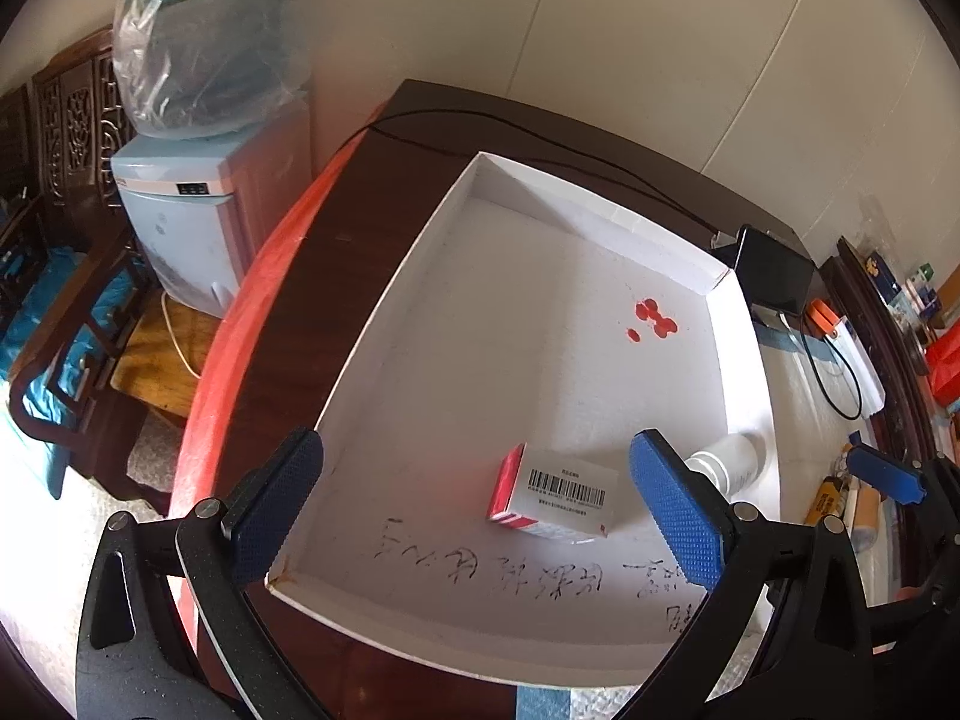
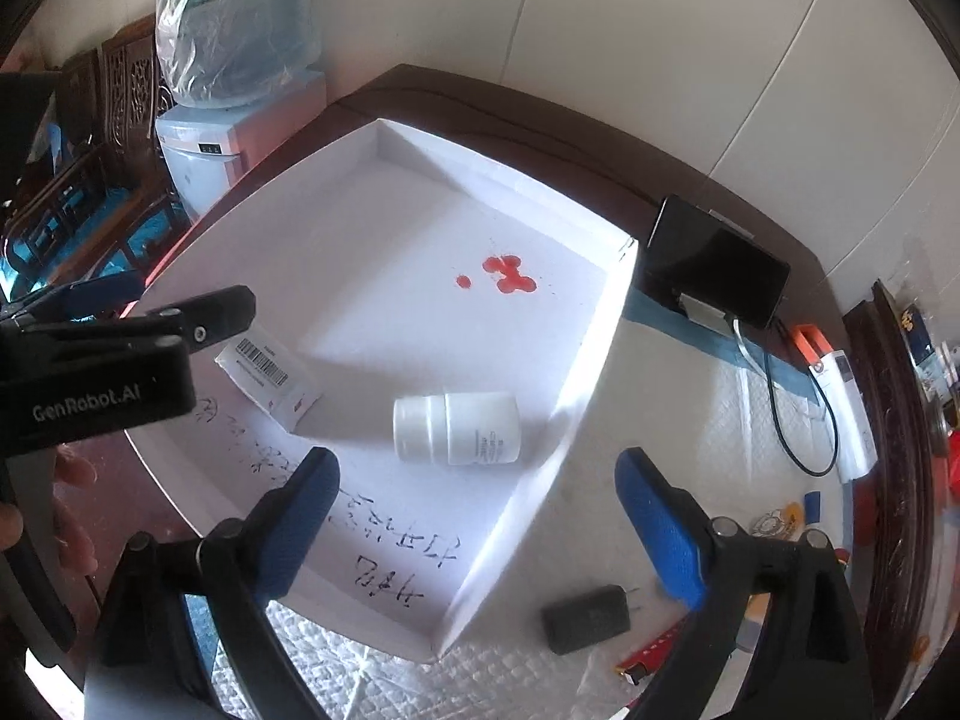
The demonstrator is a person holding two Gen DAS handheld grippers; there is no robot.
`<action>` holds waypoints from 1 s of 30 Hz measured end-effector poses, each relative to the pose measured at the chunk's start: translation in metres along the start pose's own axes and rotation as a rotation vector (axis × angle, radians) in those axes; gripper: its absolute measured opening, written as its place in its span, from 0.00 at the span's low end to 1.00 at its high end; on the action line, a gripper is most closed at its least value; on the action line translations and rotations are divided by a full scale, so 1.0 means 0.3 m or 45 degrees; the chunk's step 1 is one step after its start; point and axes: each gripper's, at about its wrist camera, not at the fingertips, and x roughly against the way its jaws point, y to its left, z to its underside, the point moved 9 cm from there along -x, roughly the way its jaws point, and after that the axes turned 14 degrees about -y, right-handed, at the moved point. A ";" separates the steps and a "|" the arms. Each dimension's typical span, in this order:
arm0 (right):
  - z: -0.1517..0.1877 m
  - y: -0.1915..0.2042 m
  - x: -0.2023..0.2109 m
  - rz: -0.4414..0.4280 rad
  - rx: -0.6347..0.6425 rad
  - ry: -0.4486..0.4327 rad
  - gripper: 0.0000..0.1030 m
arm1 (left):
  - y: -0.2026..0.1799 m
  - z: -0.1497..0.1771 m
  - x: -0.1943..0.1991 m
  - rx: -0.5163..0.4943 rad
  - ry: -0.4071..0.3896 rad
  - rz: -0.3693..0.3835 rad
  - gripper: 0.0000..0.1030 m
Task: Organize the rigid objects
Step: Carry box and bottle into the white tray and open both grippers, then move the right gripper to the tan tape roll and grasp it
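A shallow white cardboard tray [image 1: 480, 300] with red spots and black handwriting lies on the dark table. Inside it lies a red-and-white medicine box [image 1: 555, 495] with its barcode up, and a white pill bottle [image 1: 729, 465] rests on its side near the tray's right wall. My left gripper [image 1: 477, 510] hovers open above the box, its blue pads well apart and touching nothing. In the right wrist view the bottle [image 2: 456, 429] lies just beyond my open right gripper [image 2: 480, 525], and the medicine box [image 2: 270, 375] sits under the left gripper [image 2: 180, 312].
A black charger plug [image 2: 588, 618] and a red-yellow item lie on white padding right of the tray. A black phone [image 2: 714, 264] on a stand, cables and an orange-white device [image 2: 834, 372] are at the right. A water dispenser [image 1: 186, 228] stands left of the table.
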 end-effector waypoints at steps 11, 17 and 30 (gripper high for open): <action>-0.014 0.006 0.077 -0.039 0.032 -0.106 0.91 | -0.022 0.020 0.147 -0.009 -0.058 -0.079 1.00; -0.007 0.008 0.117 -0.074 0.025 -0.149 0.91 | -0.037 0.038 0.223 -0.022 -0.082 -0.124 1.00; 0.057 -0.161 0.187 -0.083 -0.112 -0.226 0.91 | -0.208 0.127 0.289 -0.094 -0.054 -0.120 1.00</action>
